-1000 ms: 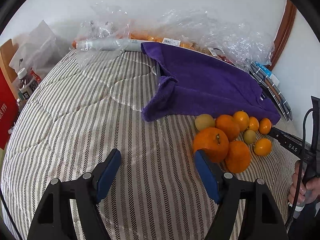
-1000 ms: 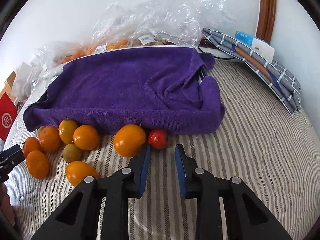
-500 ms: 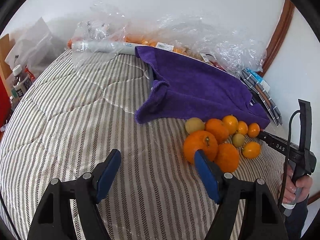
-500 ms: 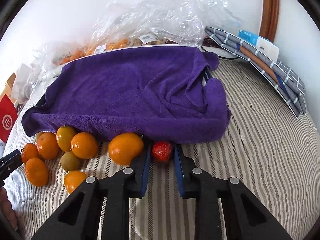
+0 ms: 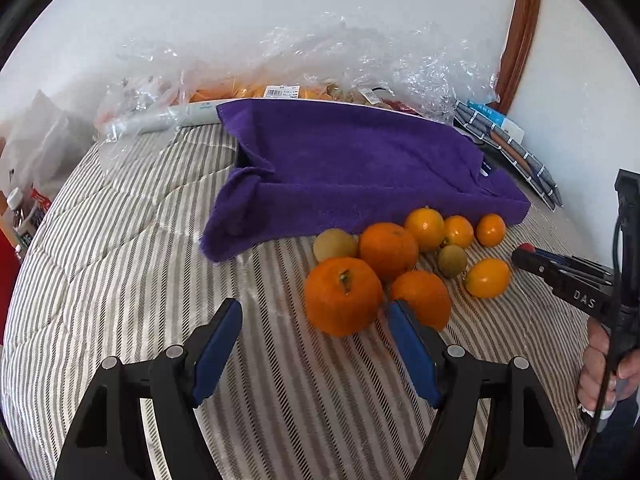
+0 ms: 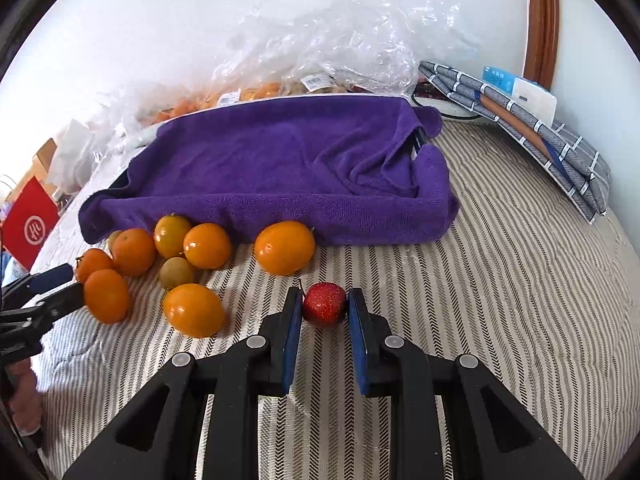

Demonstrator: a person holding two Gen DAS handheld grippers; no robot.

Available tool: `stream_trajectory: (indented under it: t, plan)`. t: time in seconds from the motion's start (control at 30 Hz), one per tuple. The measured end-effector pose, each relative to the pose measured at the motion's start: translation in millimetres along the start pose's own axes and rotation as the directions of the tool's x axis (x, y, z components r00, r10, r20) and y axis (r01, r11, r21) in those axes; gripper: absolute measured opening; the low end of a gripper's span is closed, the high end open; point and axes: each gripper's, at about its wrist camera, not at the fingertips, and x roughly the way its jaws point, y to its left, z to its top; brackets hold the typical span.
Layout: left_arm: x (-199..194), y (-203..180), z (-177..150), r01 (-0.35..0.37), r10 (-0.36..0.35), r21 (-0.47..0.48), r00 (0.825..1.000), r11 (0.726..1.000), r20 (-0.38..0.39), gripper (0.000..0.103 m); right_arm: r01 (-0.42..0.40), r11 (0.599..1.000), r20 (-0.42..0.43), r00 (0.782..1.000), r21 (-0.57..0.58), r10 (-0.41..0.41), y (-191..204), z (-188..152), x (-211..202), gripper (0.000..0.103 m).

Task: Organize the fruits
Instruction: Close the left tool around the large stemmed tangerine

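A red strawberry [image 6: 324,304] sits between the blue pads of my right gripper [image 6: 324,300], which is shut on it just off the striped bedcover. Several oranges and small citrus fruits lie in a cluster [image 6: 176,256] to its left, in front of a purple towel [image 6: 288,168] draped over a tray. In the left wrist view, my left gripper [image 5: 316,316] stands open with a large orange [image 5: 343,295] just ahead of its fingertips, untouched. The right gripper [image 5: 524,254] shows at the right edge there, held by a hand [image 5: 604,368], the strawberry a red speck at its tip.
Crinkled clear plastic bags [image 5: 320,68] with packaged fruit lie behind the towel against the wall. Folded grey checked cloths [image 6: 532,128] lean at the right. A red box [image 6: 30,224] and bottles [image 5: 24,212] stand at the bed's left side. A wooden frame [image 6: 542,20] rises at the right.
My right gripper moved forward to the strawberry, closed on it and drew it back from the towel. The left gripper shifted and rolled, bringing the large orange in front of its open fingers.
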Motion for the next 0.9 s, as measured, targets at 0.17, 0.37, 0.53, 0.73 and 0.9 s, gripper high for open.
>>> stream_trajectory:
  t: [0.17, 0.37, 0.53, 0.73, 0.9]
  plan:
    - [18.8, -12.4, 6.5, -0.021, 0.022, 0.012, 0.998, 1.0, -0.052, 0.064, -0.041, 0.999, -0.016, 0.999, 0.036, 0.041, -5.8, 0.0, 3.1, 0.023]
    - [19.9, -11.5, 5.5, 0.007, -0.006, 0.026, 0.999, 1.0, -0.054, 0.059, -0.027, 1.0, -0.004, 1.0, 0.01, 0.028, -1.5, 0.0, 0.4, 0.023]
    - [19.4, 3.3, 5.3, 0.06, -0.062, -0.059, 0.998, 0.996, -0.03, 0.052, -0.001, 1.0, -0.013, 1.0, 0.005, 0.001, -0.7, 0.1, 1.3, 0.023]
    - [18.2, 2.6, 3.6, 0.094, -0.096, -0.062, 0.995, 0.994, -0.023, 0.04, 0.019, 1.0, -0.026, 0.999, -0.001, -0.019, 0.5, -0.6, 3.2, 0.023]
    - [8.1, 3.5, 2.7, 0.093, -0.091, -0.076, 0.995, 0.993, 0.029, 0.04, 0.002, 1.0, -0.015, 1.0, 0.003, -0.002, -1.4, -1.1, 1.8, 0.023]
